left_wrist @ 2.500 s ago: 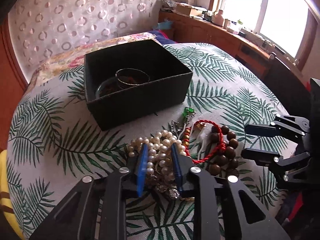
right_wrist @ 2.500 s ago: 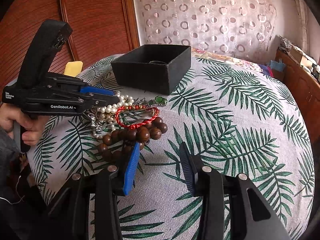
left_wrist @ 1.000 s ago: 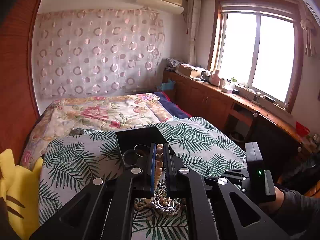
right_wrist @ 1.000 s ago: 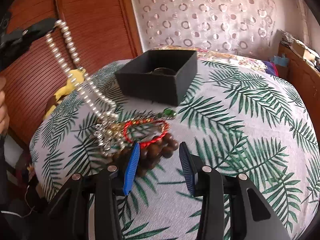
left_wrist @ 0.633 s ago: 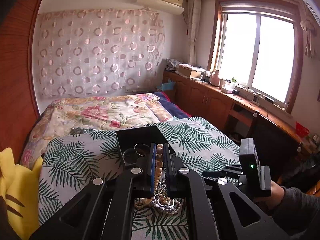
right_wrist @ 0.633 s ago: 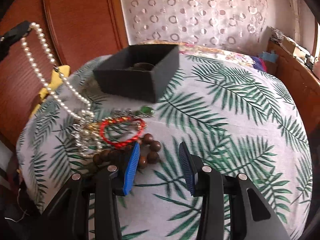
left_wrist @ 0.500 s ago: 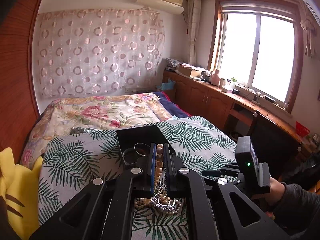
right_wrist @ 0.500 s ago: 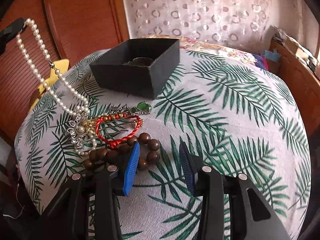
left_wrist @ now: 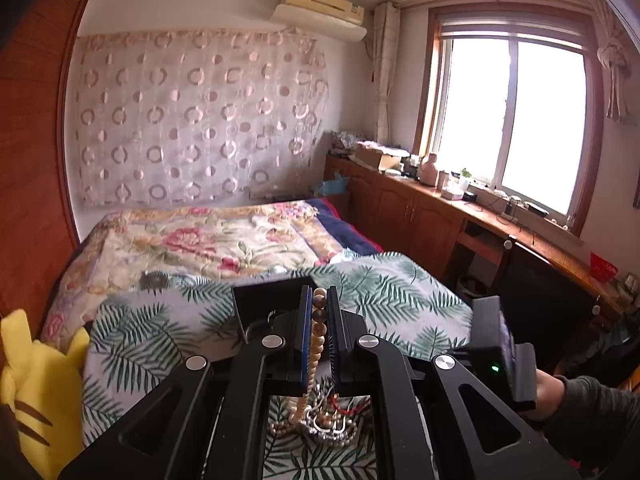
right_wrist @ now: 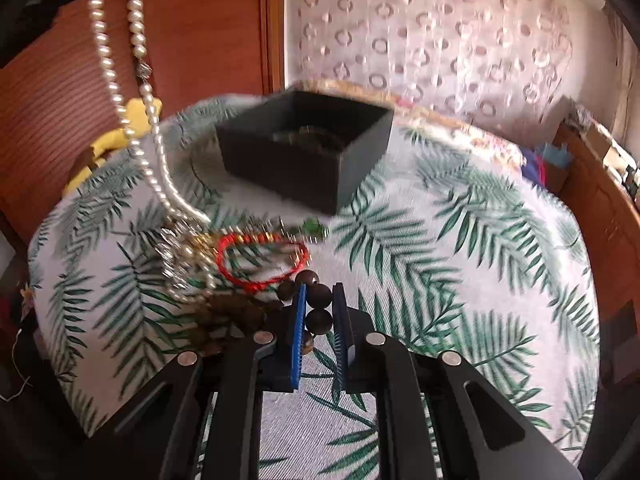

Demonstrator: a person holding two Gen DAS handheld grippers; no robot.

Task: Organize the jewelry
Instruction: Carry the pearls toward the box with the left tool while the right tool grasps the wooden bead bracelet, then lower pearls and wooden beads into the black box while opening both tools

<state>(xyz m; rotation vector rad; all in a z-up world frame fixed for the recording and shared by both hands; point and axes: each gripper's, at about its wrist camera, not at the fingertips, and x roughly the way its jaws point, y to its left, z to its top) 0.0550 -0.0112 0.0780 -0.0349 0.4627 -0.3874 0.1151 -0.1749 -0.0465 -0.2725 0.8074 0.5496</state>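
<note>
**Both grippers clamped on beads above the palm-leaf cloth**

My left gripper is closed tight on the pearls, holding the strand up so that it drops in a long double line to the heap of jewelry on the cloth. My right gripper has just been closing, and its blue pads now press on the brown beads at the near edge of that heap; two dark round beads sit squarely between the pads, with the rest of that string trailing off to the left, blurred. Just beyond them lies the red cord, looped flat on the cloth, and past it a small green stone on a silver piece. The lower end of the pearls runs into a tangle of silver and gold links left of the cord. Behind the heap stands the black box, lid off, with something ring-shaped inside that I cannot make out. A yellow toy sits at the cloth's left edge, and in the left view a hand grips the right gripper's handle
</note>
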